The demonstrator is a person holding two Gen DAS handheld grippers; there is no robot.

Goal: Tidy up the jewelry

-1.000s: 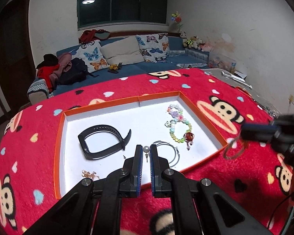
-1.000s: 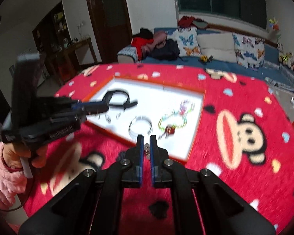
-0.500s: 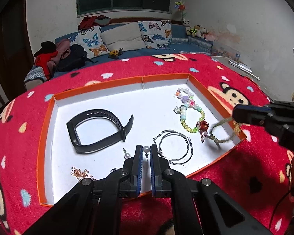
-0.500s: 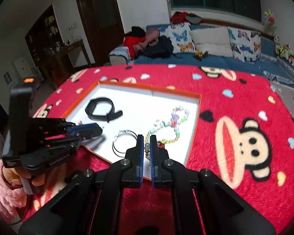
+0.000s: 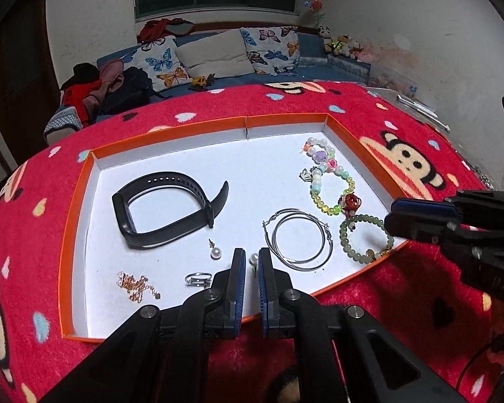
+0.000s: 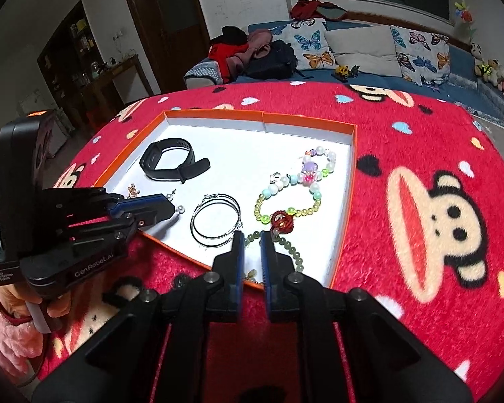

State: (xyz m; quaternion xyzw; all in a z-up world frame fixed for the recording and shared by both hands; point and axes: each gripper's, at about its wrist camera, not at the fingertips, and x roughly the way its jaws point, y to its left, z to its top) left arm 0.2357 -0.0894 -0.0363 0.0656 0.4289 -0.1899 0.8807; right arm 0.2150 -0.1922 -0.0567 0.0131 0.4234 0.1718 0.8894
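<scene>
An orange-rimmed white tray (image 5: 171, 129) (image 6: 215, 115) lies on the red blanket. In it are a black watch band (image 5: 164, 208) (image 6: 173, 164), silver hoops (image 5: 299, 238) (image 6: 215, 220), a colourful bead bracelet (image 5: 329, 181) (image 6: 295, 194), a green bead bracelet (image 5: 363, 235) (image 6: 287, 247), a pearl earring (image 5: 215, 252), a ring (image 5: 196, 278) and a gold chain (image 5: 136, 283). My left gripper (image 5: 251, 262) is nearly shut around a second pearl earring (image 5: 253, 261) over the tray's near edge. My right gripper (image 6: 251, 238) is slightly open above the green bracelet, which lies in the tray.
The red monkey-print blanket (image 6: 420, 201) covers the table around the tray. A blue sofa with butterfly cushions (image 5: 218, 53) stands behind. A dark cabinet and door (image 6: 84, 53) are at the far left in the right wrist view.
The right gripper carried the green bracelet over the tray's right corner and let it go; it now lies in the tray. The left gripper moved in over the tray with the pearl earring.
</scene>
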